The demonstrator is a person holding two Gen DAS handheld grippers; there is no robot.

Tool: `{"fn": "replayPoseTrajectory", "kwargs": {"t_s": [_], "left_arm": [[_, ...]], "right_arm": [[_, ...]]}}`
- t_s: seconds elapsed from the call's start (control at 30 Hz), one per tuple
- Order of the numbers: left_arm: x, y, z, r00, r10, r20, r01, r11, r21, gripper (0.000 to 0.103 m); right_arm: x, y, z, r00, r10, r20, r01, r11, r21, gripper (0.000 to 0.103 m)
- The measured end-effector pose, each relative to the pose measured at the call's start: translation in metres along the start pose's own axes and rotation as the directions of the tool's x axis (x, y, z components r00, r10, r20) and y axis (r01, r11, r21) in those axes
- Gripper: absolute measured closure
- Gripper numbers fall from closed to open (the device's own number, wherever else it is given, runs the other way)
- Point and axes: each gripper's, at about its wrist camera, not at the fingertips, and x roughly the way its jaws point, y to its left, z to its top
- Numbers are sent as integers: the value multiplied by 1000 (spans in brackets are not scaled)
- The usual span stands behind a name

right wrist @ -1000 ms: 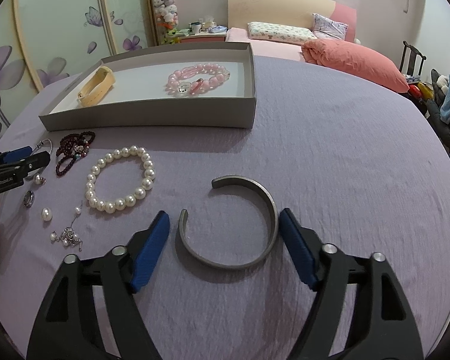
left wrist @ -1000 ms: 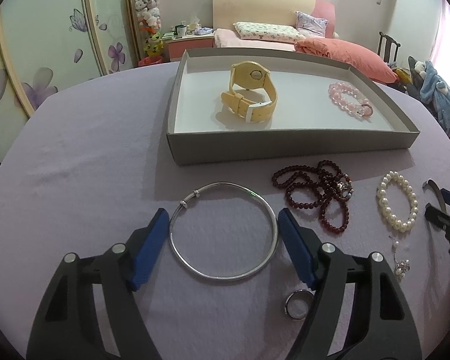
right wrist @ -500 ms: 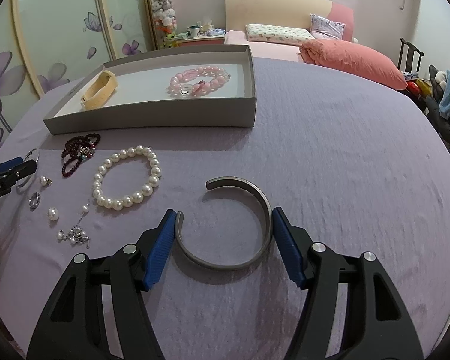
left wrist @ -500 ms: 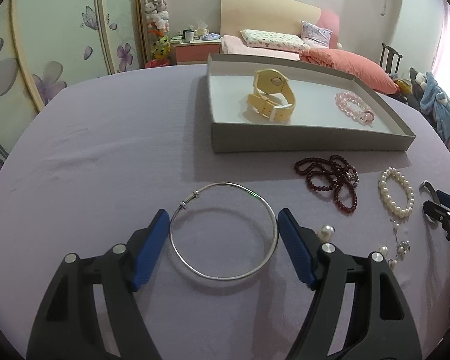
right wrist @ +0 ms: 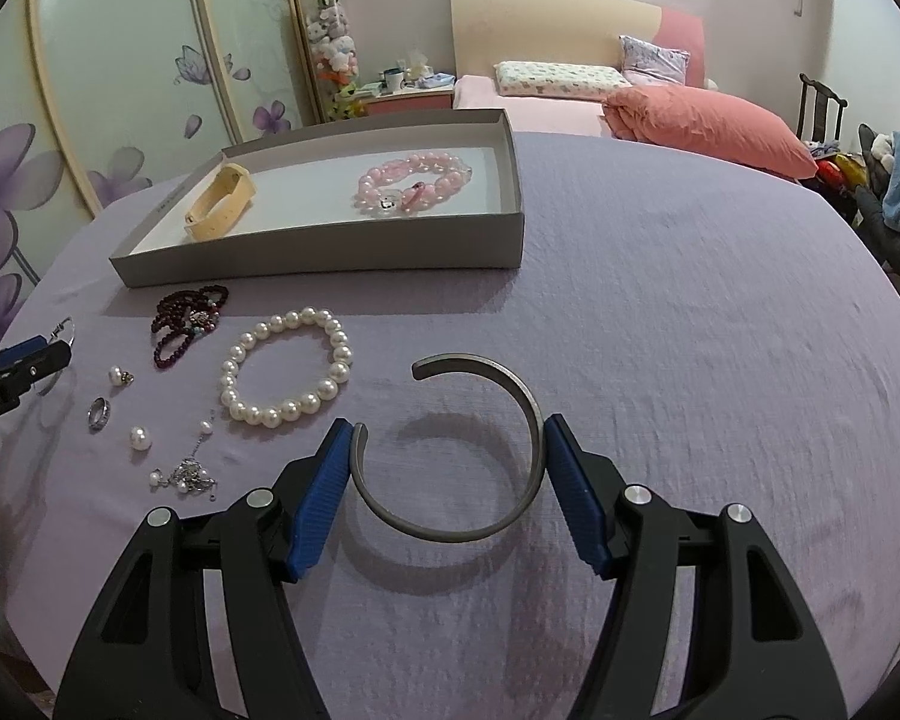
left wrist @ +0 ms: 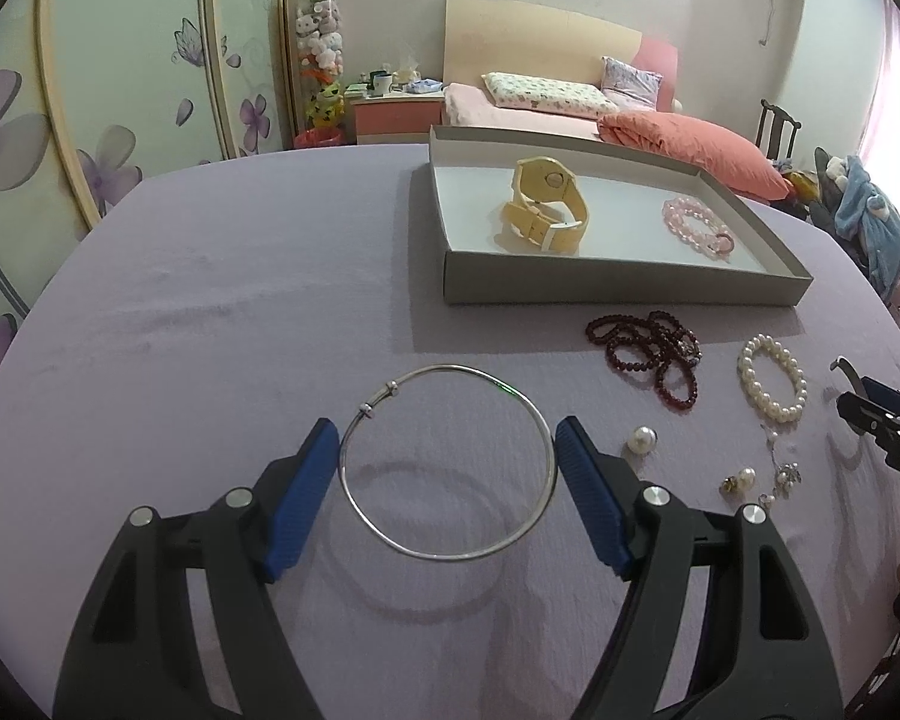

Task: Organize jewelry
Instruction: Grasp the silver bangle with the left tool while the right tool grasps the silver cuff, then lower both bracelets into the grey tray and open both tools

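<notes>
My left gripper (left wrist: 447, 450) is shut on a thin silver bangle (left wrist: 534, 414) and holds it lifted above the purple cloth, its shadow below. My right gripper (right wrist: 447, 450) is shut on a grey open cuff bracelet (right wrist: 525, 396), also lifted. The grey tray (left wrist: 624, 288) holds a yellow watch (left wrist: 546, 204) and a pink bead bracelet (left wrist: 696, 225); the tray (right wrist: 330, 255) also shows in the right wrist view. A dark red bead strand (left wrist: 648, 354), a pearl bracelet (left wrist: 771, 378) and loose pearl earrings (left wrist: 642, 438) lie on the cloth.
A small silver ring (right wrist: 99, 411) and a silver chain piece (right wrist: 189, 474) lie left of the right gripper. The round table's purple cloth (right wrist: 720, 330) stretches to the right. A bed with pillows and a wardrobe stand behind.
The left gripper has lifted the silver bangle and drawn back to the left. The right gripper has shut on the grey cuff and raised it off the cloth.
</notes>
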Motion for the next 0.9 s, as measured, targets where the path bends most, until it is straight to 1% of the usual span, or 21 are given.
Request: {"fn": "replayPoseTrajectory", "kwargs": {"t_s": [0.13,0.27,0.4,0.57,0.77,0.9], "left_arm": [[-2,0,0,1000,-5,2,5,1000,2,31],[-5,-1,1,1000,-10,15,10,1000,-4,31],[-15,1,3,999,-16,42,17,1000,-10,31],[-28,0,8,995,-29,94,30,999,-13,31],[-48,-3,24,980,-44,194,47,999,-11,31],[-56,-9,38,964,-60,258,64,998,-7,31]], "right_arm": [[-3,0,0,1000,6,10,-6,1000,6,38],[-10,0,3,999,14,40,-14,1000,18,38],[-17,1,5,997,24,72,-26,999,22,38],[-27,1,12,991,36,129,-40,999,32,38],[-42,4,30,974,42,223,-52,998,38,38],[-49,8,44,959,36,280,-47,998,31,38]]}}
